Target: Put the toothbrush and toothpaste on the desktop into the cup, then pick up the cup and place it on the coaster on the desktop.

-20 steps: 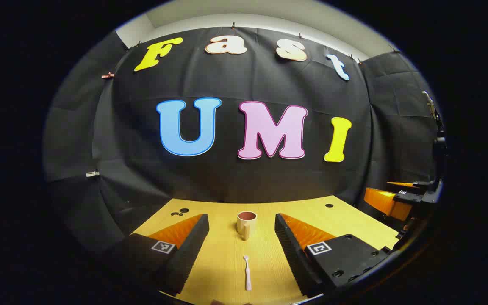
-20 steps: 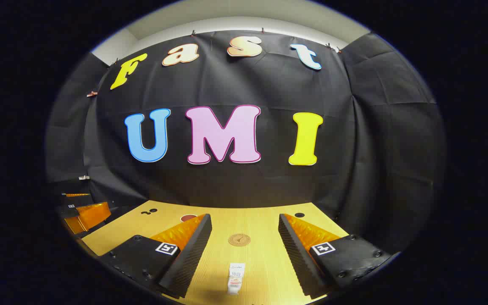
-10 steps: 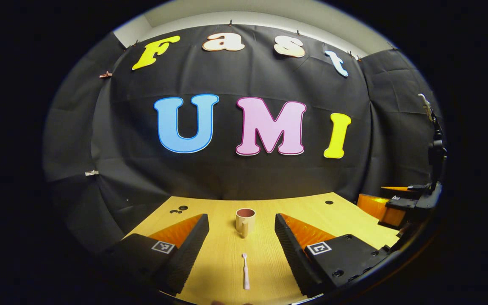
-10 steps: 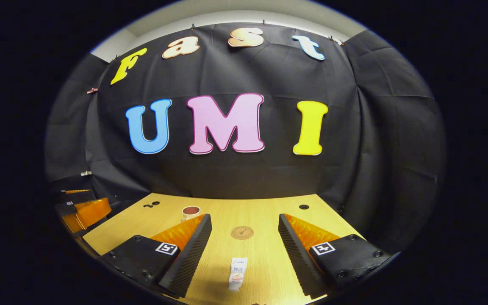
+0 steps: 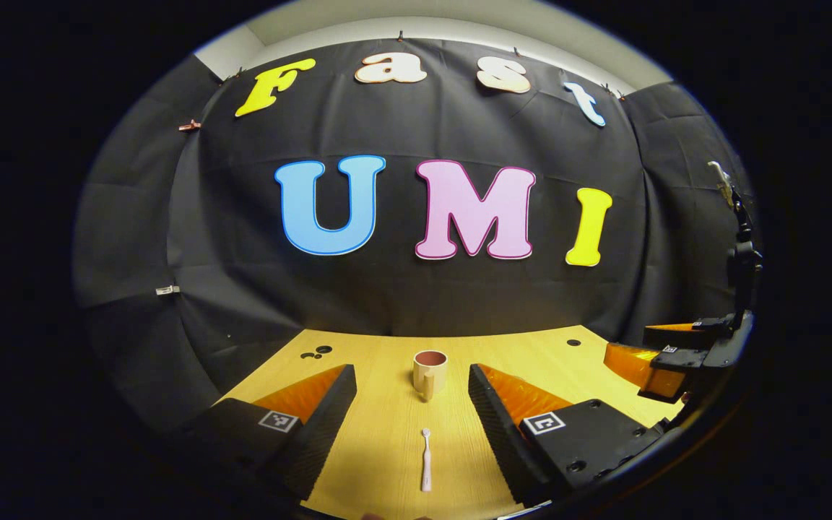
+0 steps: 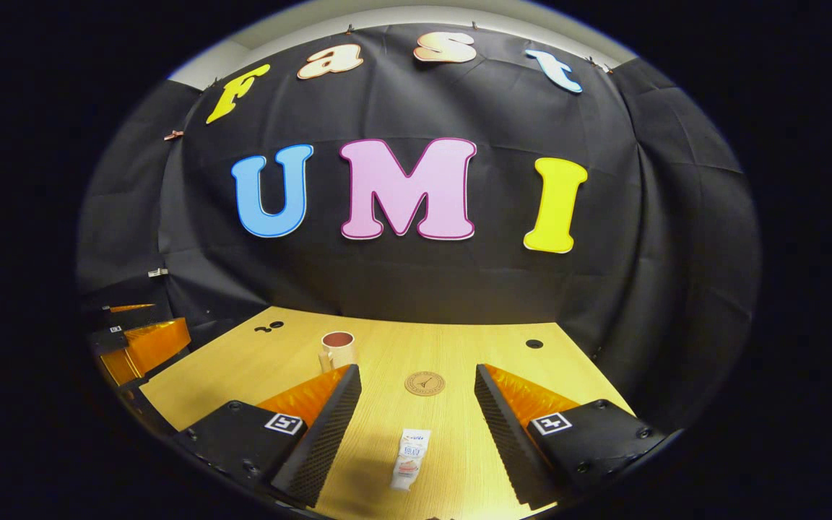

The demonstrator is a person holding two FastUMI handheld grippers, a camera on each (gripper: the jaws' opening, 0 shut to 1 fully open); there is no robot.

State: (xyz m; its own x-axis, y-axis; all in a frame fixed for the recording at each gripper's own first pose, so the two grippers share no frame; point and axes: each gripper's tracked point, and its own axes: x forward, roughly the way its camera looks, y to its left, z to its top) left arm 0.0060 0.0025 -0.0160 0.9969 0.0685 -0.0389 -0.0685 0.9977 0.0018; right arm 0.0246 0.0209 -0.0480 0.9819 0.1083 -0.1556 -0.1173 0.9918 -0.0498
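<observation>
nearest us in the left gripper view, our left gripper (image 5: 412, 419) has its two ridged black fingers spread wide and holds nothing. between them a pale toothbrush (image 5: 426, 469) lies flat on the yellow desktop (image 5: 387, 433), head pointing away from us. we judge the fingers frame it this way to line up a pick. just beyond stands the cream cup (image 5: 430, 373), upright, its dark inside empty, its handle turned toward us, well apart from the brush. at the far right edge we see the other gripper's orange and black fingers.

in the right gripper view, our right gripper (image 6: 416, 426) is likewise wide open and empty. the white toothpaste (image 6: 410, 468) tube lies flat between its fingers, slightly tilted. farther on sits the round brown coaster (image 6: 425, 383), bare, and to its left, past our left finger, the cup (image 6: 337, 349). at the far left edge the other gripper's orange fingers show beyond the table's edge.

both items seem set out in front of each gripper so each hand takes one. nothing is in the cup yet, so we judge the task barely begun.

compared with a second ago, the right view looks down more: more desktop shows, and the cup, then mostly hidden behind our finger, stands clear. the left view has shifted only slightly. neither gripper has changed its opening.
</observation>
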